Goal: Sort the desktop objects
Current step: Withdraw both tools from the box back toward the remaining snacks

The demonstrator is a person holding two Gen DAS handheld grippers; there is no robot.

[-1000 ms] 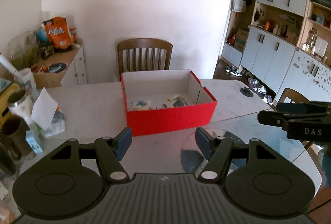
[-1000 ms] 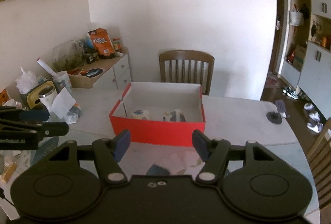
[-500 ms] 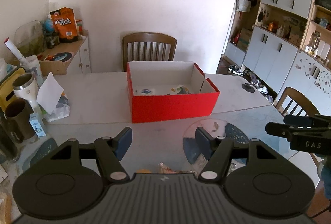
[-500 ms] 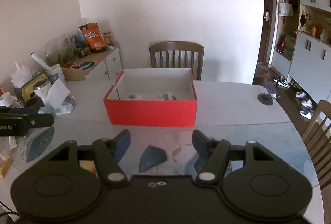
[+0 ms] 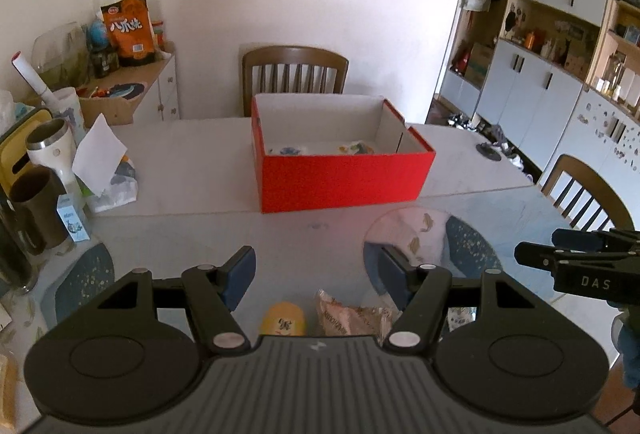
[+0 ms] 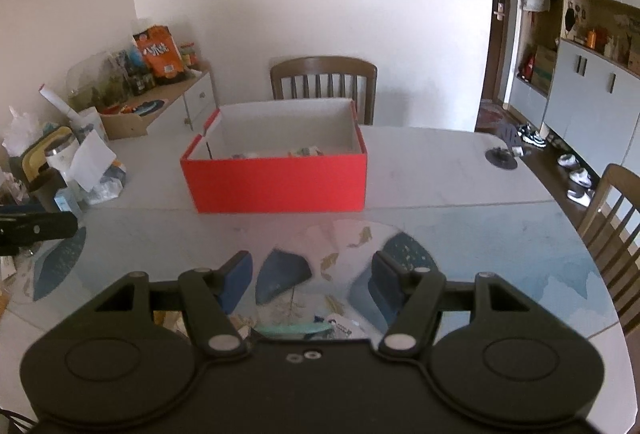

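Snacks, a yellow pack (image 5: 282, 322) and a crinkled wrapper (image 5: 352, 318), lie at 6 o'clock of the left view, just under the left tool (image 5: 316, 270), which hangs released and empty. Both tools have come lower than a second ago, bringing these items into view, so a pick looks near. The right tool (image 6: 310, 280) is also released, over a teal item (image 6: 296, 329). Across the surface (image 6: 440, 169), the red box (image 5: 340, 177) sits at 12 o'clock, long axis running 9 to 3, open top up.

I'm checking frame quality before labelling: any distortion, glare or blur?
Left wrist view: fisheye bends the cabinets, corners vignette dark; the red box is fairly sharp. Right wrist view: same bending; the tabletop reflects the box and light; items by the gripper are blurred.
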